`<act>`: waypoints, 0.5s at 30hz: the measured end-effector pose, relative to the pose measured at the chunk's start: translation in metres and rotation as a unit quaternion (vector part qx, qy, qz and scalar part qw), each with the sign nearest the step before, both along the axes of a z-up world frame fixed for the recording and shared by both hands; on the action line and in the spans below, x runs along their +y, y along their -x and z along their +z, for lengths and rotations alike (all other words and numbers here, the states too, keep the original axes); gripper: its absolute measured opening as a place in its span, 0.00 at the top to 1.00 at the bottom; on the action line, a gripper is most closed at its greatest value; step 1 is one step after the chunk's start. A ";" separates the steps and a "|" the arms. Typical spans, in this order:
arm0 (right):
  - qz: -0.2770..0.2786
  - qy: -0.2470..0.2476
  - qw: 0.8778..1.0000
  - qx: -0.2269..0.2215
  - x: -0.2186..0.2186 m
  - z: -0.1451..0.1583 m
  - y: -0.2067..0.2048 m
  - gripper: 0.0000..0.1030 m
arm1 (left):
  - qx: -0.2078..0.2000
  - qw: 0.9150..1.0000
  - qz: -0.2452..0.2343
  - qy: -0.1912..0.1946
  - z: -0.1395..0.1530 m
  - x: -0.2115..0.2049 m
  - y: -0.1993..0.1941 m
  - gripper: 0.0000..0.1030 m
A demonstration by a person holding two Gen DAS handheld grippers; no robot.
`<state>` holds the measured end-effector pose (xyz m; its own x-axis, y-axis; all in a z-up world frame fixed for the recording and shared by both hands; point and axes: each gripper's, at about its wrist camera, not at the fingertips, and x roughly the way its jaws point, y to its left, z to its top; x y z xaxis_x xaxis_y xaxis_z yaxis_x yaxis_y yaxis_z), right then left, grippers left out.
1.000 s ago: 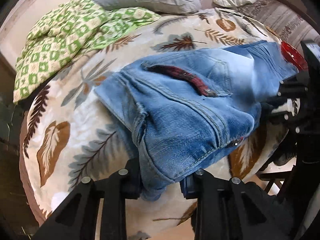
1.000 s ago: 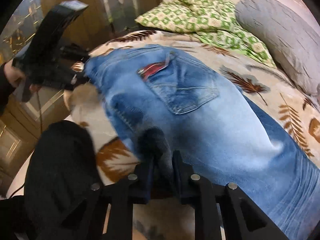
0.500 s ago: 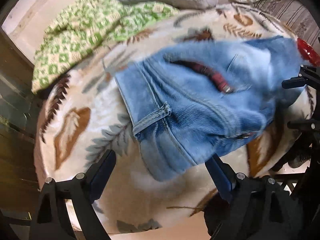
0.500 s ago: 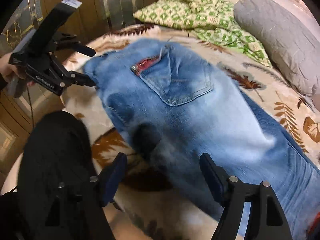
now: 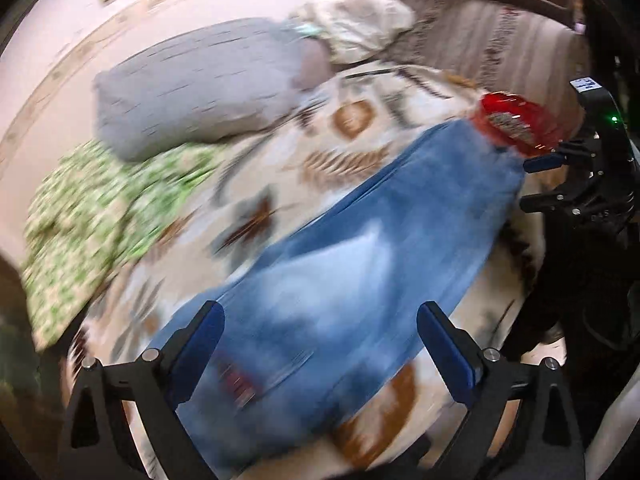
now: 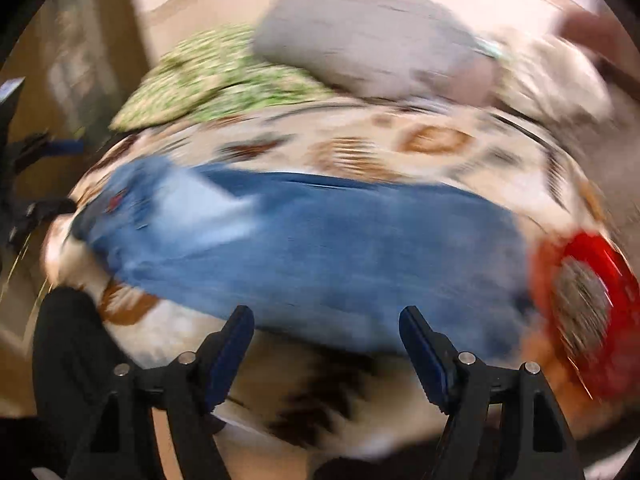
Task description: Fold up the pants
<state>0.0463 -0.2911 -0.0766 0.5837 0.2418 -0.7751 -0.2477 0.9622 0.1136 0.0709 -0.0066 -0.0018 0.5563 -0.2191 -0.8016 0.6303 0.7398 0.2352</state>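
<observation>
Left gripper [image 5: 318, 344] jaws wide, just been opening, nothing pinched; denim only shows behind the gap. Jeans [image 5: 360, 264] lie flat on the leaf-print blanket [image 5: 352, 120], running from 7 o'clock to 2 o'clock in the left wrist view. Green patterned cloth [image 5: 100, 216] at 9, grey pillow [image 5: 200, 84] at 11, red item [image 5: 516, 120] at 2. Right gripper [image 6: 326, 344] also spread, empty, jaws opened a moment ago and now steady; jeans just beyond its tips. Both views motion-blurred.

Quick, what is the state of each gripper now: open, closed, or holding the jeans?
Left gripper: open, just opened, holding nothing; jeans lie released.
Right gripper: open, just opened, holding nothing.
</observation>
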 end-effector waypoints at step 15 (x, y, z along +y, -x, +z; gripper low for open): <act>-0.183 -0.074 0.979 0.058 -0.122 -0.033 0.001 0.24 | -0.012 0.986 -0.165 0.012 -0.031 -0.176 -0.054 0.06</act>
<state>0.0454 -0.4135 -0.1093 0.5627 0.1475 -0.8134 0.1335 0.9548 0.2656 0.1249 -0.1824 -0.0331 0.4711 -0.4098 -0.7811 0.8317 0.5013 0.2387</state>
